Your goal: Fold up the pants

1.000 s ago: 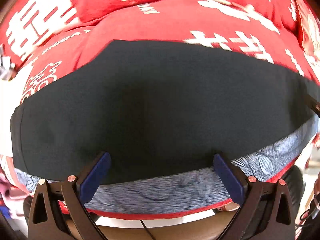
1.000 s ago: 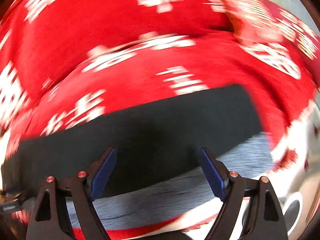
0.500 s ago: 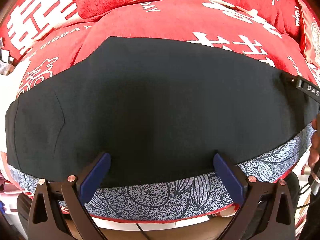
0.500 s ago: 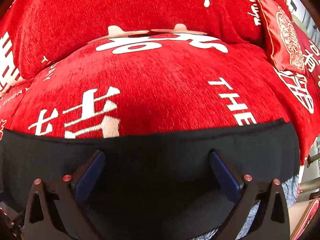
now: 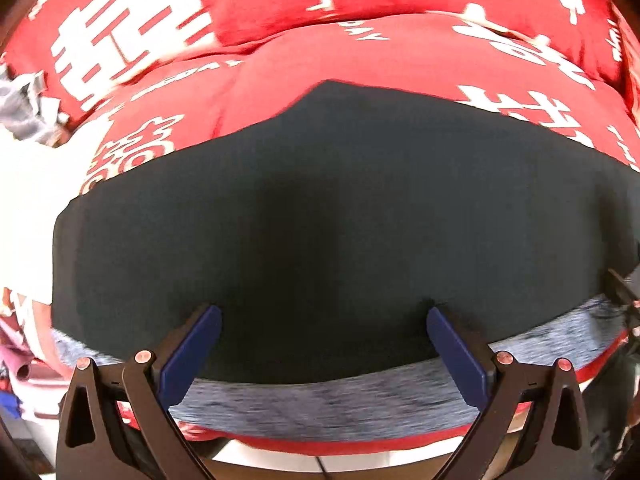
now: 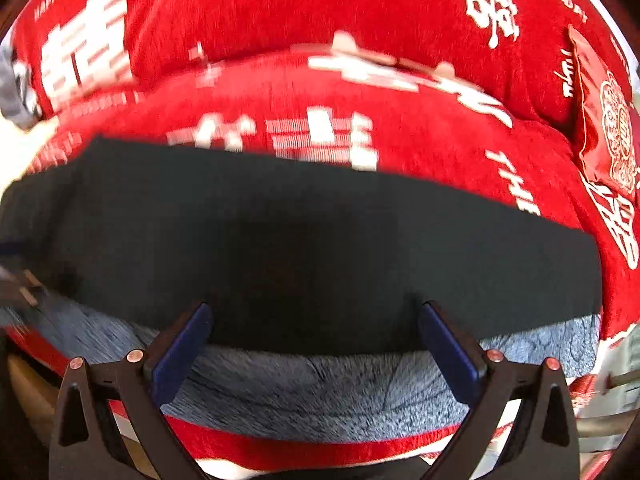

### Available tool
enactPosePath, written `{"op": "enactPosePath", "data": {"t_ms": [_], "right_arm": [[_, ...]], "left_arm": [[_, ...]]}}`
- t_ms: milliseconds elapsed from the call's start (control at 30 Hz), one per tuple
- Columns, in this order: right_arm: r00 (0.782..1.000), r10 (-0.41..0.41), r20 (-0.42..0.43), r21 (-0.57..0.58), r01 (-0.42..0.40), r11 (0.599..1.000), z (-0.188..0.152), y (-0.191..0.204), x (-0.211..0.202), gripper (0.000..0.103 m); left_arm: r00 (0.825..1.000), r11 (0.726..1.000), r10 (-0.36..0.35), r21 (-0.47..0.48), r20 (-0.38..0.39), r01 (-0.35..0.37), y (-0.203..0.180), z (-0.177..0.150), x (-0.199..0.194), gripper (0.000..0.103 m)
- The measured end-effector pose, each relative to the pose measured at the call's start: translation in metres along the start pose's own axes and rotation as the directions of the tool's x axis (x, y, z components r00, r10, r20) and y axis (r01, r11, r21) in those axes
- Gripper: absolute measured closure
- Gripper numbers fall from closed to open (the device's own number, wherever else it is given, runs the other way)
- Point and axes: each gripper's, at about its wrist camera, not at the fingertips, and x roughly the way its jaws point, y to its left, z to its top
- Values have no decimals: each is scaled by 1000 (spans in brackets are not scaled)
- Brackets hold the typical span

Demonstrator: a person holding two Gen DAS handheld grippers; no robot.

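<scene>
Item: black pants (image 5: 344, 216), laid flat in a wide dark band across a red cushion (image 5: 392, 56) printed with white characters and lettering. In the left wrist view the band fills the centre, its far edge rising to a blunt peak toward 12 o'clock and its left end squared off toward 9 o'clock. In the right wrist view the pants (image 6: 320, 232) run from 9 o'clock to 3 o'clock, with a straight right end.

Item: blue-grey patterned cloth (image 5: 332, 404), a strip showing along the near edge of the pants toward 6 o'clock, lying on the red cushion; also seen in the right wrist view (image 6: 320, 392). Whether it is part of the pants or a separate layer cannot be told.

Item: left claw (image 5: 324, 316), fingers spread wide, blue pads over the near edge of the pants, nothing between them but flat cloth; not gripping.

Item: right claw (image 6: 314, 312), fingers at full spread; its jaws have just been opening, with only flat fabric lying under the gap and nothing pinched.

Item: small red decorated pillow (image 6: 604, 120), toward 2 o'clock in the right wrist view, resting on the cushion (image 6: 280, 20), apart from the pants.

Note: both views are motion-blurred in places.
</scene>
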Motion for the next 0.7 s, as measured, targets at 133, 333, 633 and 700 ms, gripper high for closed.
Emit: {"op": "enactPosePath", "data": {"t_ms": [133, 333, 633, 700], "right_arm": [[1000, -7, 7, 91, 7, 996, -8, -35, -5, 0], [994, -103, -35, 212, 108, 971, -10, -62, -17, 0], [998, 66, -13, -93, -67, 993, -11, 92, -21, 0], [999, 25, -42, -102, -29, 994, -14, 100, -10, 0]], "left_arm": [[1000, 997, 18, -69, -20, -20, 42, -7, 4, 0], [999, 981, 27, -189, -39, -34, 87, -25, 3, 0], [998, 996, 38, 77, 42, -41, 12, -40, -1, 0], [999, 997, 21, 70, 28, -23, 19, -43, 3, 0]]}}
